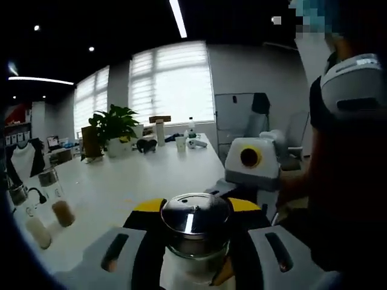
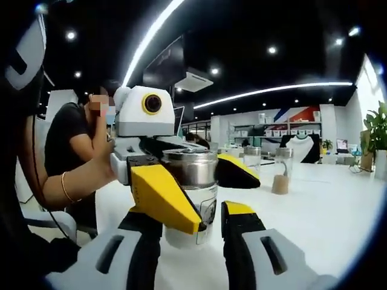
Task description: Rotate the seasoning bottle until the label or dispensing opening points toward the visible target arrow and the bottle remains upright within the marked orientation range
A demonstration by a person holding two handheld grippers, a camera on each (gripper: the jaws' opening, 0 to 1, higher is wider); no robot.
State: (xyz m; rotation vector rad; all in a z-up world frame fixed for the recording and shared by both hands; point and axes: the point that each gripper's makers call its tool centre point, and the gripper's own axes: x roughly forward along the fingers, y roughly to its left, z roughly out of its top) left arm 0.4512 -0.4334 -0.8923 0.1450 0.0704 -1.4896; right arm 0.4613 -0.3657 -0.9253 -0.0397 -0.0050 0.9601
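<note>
Between the yellow-tipped jaws of the left gripper (image 1: 195, 208), a clear glass seasoning bottle with a shiny steel lid (image 1: 195, 226) is clamped upright; the same bottle (image 2: 192, 187) is seen in the right gripper view, pinched from both sides by the left gripper (image 2: 190, 175). The right gripper (image 2: 208, 220) is held just in front of the bottle, its jaws parted around the bottle's base; whether the pads touch the glass cannot be told. The bottle stands on a long white table (image 1: 139, 181). Left of the bottle, further small glass jars with pale and brown contents (image 1: 51, 217) are lined up on the table. Beyond the bottle, at the table's far end, a leafy green potted plant (image 1: 113, 127) is placed before bright blinded windows (image 1: 172, 81). Strip lights (image 2: 278, 89) are set in the dark ceiling, and a person in a black top (image 2: 69, 145) is seated behind the bottle.
</note>
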